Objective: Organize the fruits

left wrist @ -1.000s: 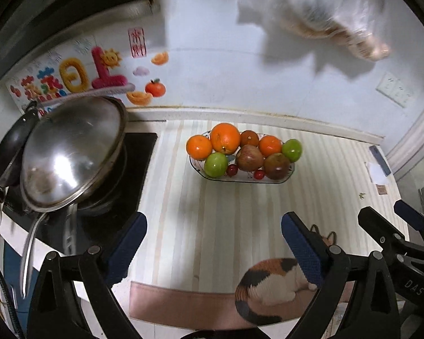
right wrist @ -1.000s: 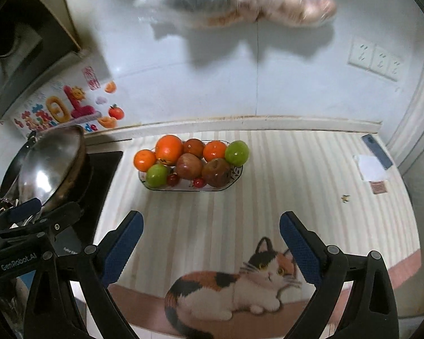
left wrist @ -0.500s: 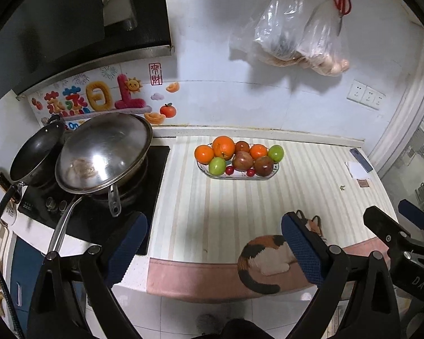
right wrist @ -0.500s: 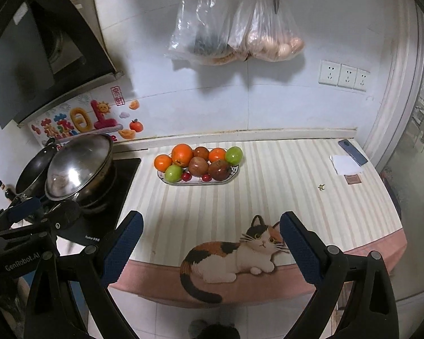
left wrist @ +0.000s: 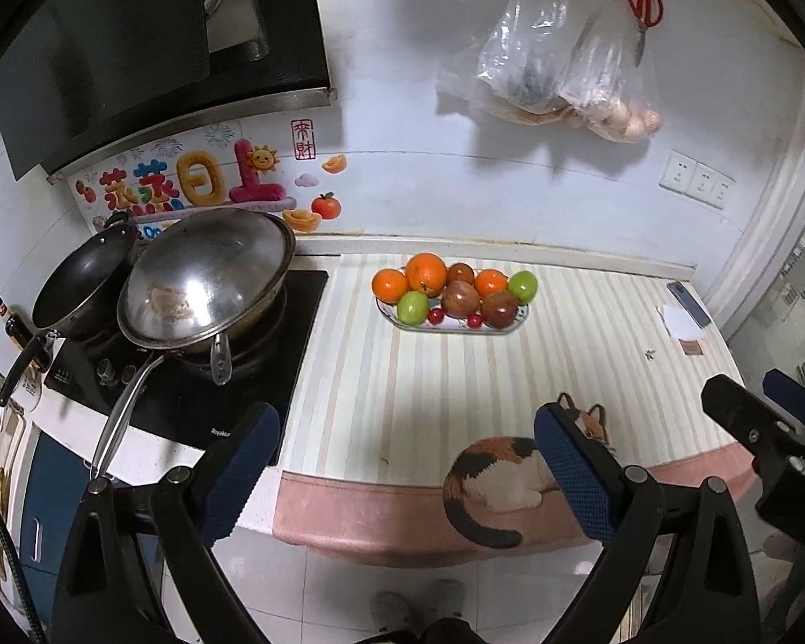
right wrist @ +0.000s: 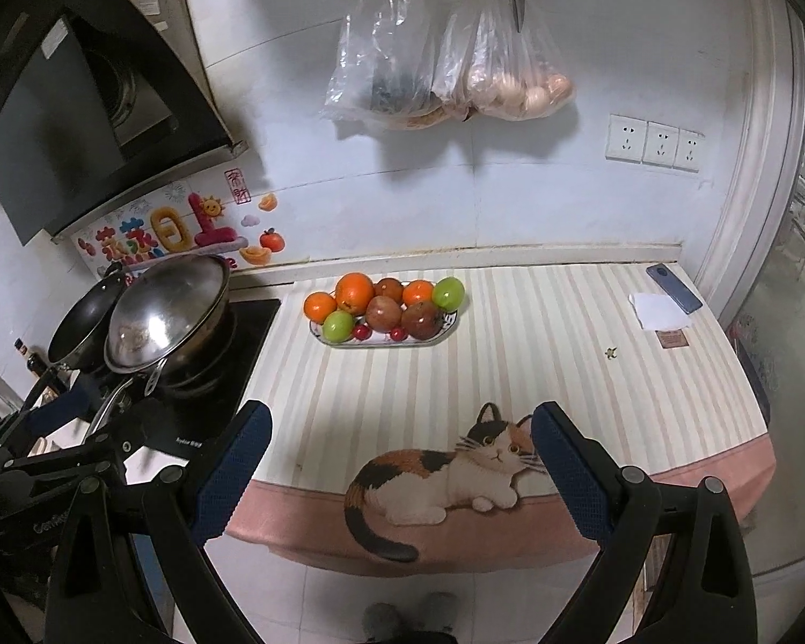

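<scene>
Fruit plate (left wrist: 502, 328) far off — both claws (left wrist: 405, 464) (right wrist: 400, 459) agape, empty.

oranges (right wrist: 355, 292), green (right wrist: 448, 293) and red fruits (right wrist: 384, 313) | piled | oval plate (right wrist: 440, 335) | counter rear, near stove

Fruits (left wrist: 452, 290) on plate (left wrist: 502, 326), wok (left wrist: 209, 279) left, phone (right wrist: 673, 295) right
</scene>
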The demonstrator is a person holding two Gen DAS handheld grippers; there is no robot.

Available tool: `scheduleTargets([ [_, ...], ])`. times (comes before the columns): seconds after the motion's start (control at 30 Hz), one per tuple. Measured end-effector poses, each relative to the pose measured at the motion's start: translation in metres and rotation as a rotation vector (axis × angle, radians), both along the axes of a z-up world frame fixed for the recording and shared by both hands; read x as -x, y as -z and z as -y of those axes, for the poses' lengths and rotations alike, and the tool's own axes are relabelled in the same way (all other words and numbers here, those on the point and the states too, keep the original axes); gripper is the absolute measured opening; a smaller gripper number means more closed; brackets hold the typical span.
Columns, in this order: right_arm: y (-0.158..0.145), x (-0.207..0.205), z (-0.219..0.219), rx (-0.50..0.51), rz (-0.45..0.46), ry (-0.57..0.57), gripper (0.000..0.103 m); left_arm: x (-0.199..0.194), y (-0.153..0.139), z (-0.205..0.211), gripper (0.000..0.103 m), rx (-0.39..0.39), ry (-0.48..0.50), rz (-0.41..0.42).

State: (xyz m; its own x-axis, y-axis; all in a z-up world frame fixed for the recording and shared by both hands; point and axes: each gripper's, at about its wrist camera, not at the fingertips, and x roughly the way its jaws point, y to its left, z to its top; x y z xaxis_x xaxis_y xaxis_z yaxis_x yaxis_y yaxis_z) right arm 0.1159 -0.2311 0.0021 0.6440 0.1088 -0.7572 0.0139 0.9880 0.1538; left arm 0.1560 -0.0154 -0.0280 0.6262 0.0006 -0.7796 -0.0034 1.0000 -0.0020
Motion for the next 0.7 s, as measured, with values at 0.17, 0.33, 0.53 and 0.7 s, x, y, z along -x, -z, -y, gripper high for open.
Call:
scheduleTargets([
  [0.17, 0.005, -0.031, 0.002, 0.01, 0.009, 0.003, 0.099, -0.023, 0.003, 0.0, 0.098, -0.013, -0.008, 0.002],
  [0.33, 0.017, -0.069, -0.001, 0.021, -0.006, 0.011, 0.099, -0.052, 0.011, -0.002, 0.102, -0.016, -0.009, -0.021],
  [0.53, 0.036, -0.108, -0.005, 0.043, -0.038, 0.011, 0.1, -0.087, 0.024, -0.009, 0.102, -0.049, -0.034, -0.036],
  [0.7, 0.055, -0.135, -0.003, 0.054, -0.071, 0.016, 0.101, -0.11, 0.035, -0.013, 0.102, -0.051, -0.035, -0.065],
])
